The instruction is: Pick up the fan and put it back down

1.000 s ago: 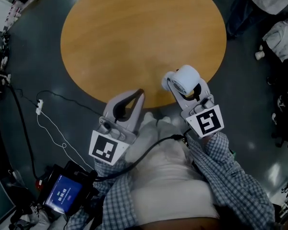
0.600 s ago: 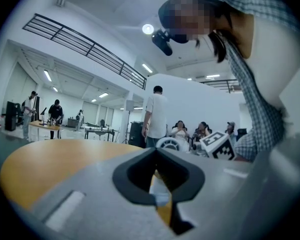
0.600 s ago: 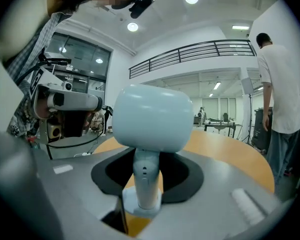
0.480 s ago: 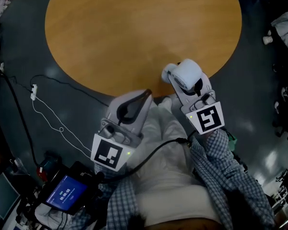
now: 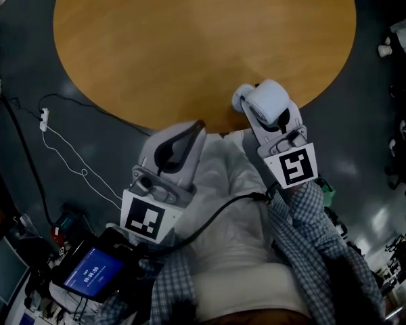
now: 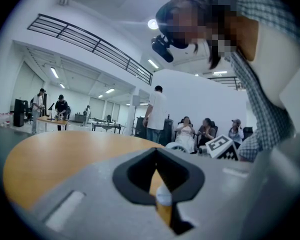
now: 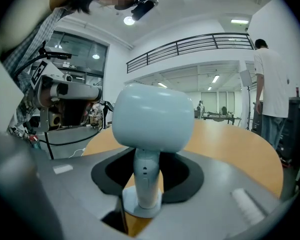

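A round wooden tabletop [image 5: 189,39] is filling the upper head view, with a person's two grippers hovering at its near edge. The left gripper [image 5: 197,126] is hanging at 6 o'clock, its jaws together on nothing. The right gripper [image 5: 256,114] is clamping the stem of a small white fan [image 5: 267,100], standing upright at the tabletop's 5 o'clock edge.
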Available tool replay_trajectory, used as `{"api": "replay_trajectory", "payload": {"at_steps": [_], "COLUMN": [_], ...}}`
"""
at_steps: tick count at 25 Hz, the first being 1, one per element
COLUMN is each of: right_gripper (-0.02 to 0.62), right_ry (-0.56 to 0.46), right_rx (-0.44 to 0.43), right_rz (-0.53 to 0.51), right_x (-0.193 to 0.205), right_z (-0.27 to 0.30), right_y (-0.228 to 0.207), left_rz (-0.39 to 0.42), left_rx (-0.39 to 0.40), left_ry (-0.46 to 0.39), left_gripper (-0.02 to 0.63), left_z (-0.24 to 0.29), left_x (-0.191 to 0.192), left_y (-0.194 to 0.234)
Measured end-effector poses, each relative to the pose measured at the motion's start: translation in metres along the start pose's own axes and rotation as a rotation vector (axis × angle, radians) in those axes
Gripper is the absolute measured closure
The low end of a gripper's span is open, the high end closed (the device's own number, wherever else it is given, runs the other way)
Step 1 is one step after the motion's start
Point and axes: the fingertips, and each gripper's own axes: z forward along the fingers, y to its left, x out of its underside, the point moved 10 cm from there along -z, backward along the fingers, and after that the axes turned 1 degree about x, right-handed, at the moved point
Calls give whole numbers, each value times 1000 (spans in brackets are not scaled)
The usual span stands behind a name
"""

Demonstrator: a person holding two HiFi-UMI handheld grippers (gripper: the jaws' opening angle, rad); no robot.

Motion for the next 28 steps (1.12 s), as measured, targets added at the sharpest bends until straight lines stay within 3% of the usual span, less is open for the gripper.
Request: {"api": "replay_trajectory", "payload": {"at_steps": [5,10,18,24,28], "right_gripper": [456,370,357,385,458], "right_ry": [-5,19,40,42,28], "right_rx": [-9,-22,12,48,79], "right_rz": [12,27,-9,1,9], "right_x": [-9,3,3,0,-7], "right_z": [-12,6,-32,-52,-65], "right_y": [-3,-2,4,1,-3], "left_rz": [-1,-8,-2,6,2], "left_rx": [0,4,39,89,102], "left_ry": [-6,6,4,-5,4], "left_gripper": [607,607,607,607,607], "left_z": [2,3,-3,8,15], "left_x": [-10,-1,-10,-10,-6], "left_y": [-12,2,-23,-24,-24]}}
